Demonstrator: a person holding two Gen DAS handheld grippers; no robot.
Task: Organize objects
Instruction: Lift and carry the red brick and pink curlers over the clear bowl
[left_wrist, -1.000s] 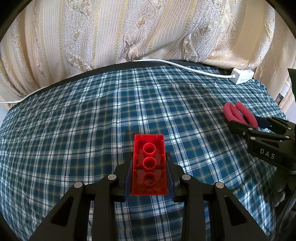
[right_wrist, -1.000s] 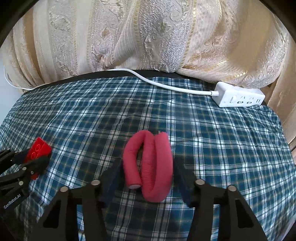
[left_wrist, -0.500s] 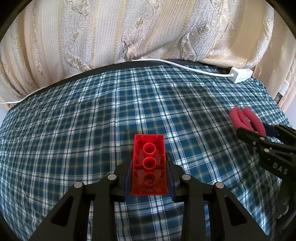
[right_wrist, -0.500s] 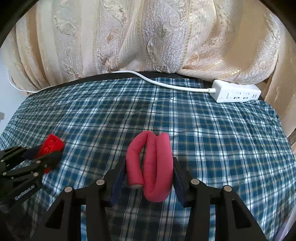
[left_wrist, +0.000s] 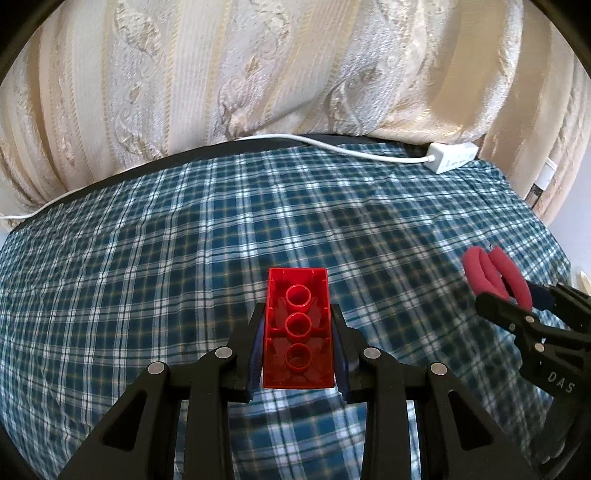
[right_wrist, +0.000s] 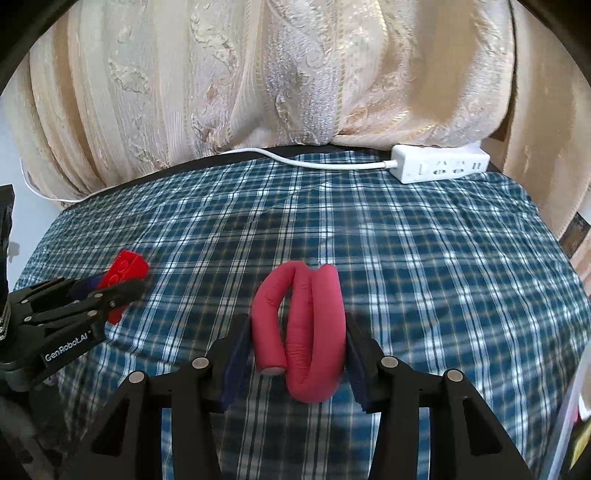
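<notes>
My left gripper (left_wrist: 297, 314) is shut on a red toy brick (left_wrist: 297, 328), its hollow underside with three round tubes facing up, held above the blue plaid tablecloth (left_wrist: 184, 258). My right gripper (right_wrist: 295, 325) is shut on a folded pink foam roll (right_wrist: 306, 328), also above the cloth. In the left wrist view the right gripper (left_wrist: 517, 295) and the pink roll (left_wrist: 495, 275) show at the right edge. In the right wrist view the left gripper (right_wrist: 110, 284) and the red brick (right_wrist: 123, 273) show at the left edge.
A white power strip (right_wrist: 439, 168) with its white cable (right_wrist: 295, 160) lies at the table's far edge; it also shows in the left wrist view (left_wrist: 452, 160). Cream patterned curtains (left_wrist: 258, 74) hang right behind the table. A plastic box edge (right_wrist: 576, 424) shows at the lower right.
Both grippers have lifted and pulled back with their loads; more curtain and the table's far edge show. The two grippers have drifted a little apart. Both grips are unchanged.
</notes>
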